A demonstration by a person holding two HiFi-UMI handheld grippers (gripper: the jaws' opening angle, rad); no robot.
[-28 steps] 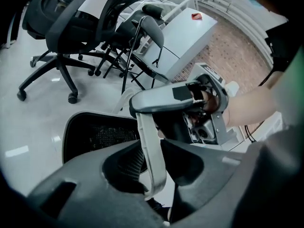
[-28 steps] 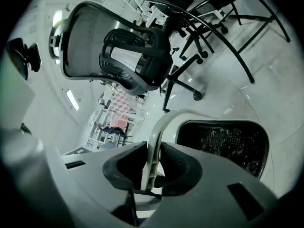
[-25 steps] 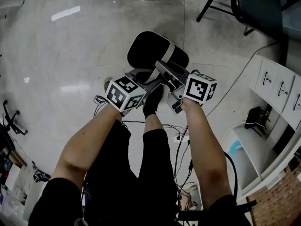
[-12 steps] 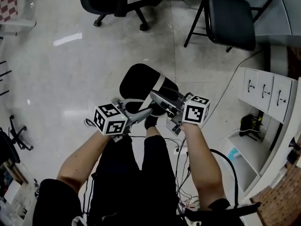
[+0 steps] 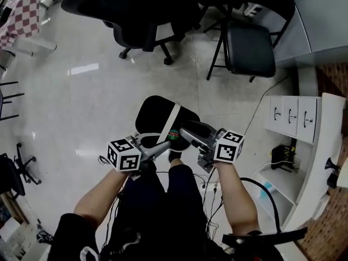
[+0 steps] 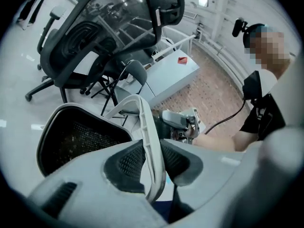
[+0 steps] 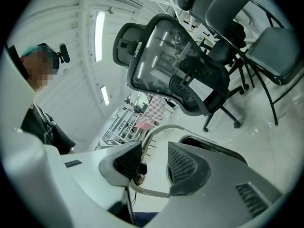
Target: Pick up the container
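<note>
Container (image 5: 155,113) is hanging off the floor (image 5: 81,102) by its white handle (image 5: 173,119), with the mesh body lying beyond the handle, away from the person.

Left gripper (image 6: 151,160) is clamping the handle, the band running upright between its pads.

Right gripper (image 7: 154,163) jaws have just been opening. The handle is passing between them unpressed, so the left appears to be carrying the load.

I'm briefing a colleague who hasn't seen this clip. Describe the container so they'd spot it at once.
Over the pale glossy floor, just beyond the person's knees, hangs the container, an oval black mesh basket. Unlike the black office chair and folding chair beyond it, it has a white handle arched over it, pinched in the left gripper.
</note>
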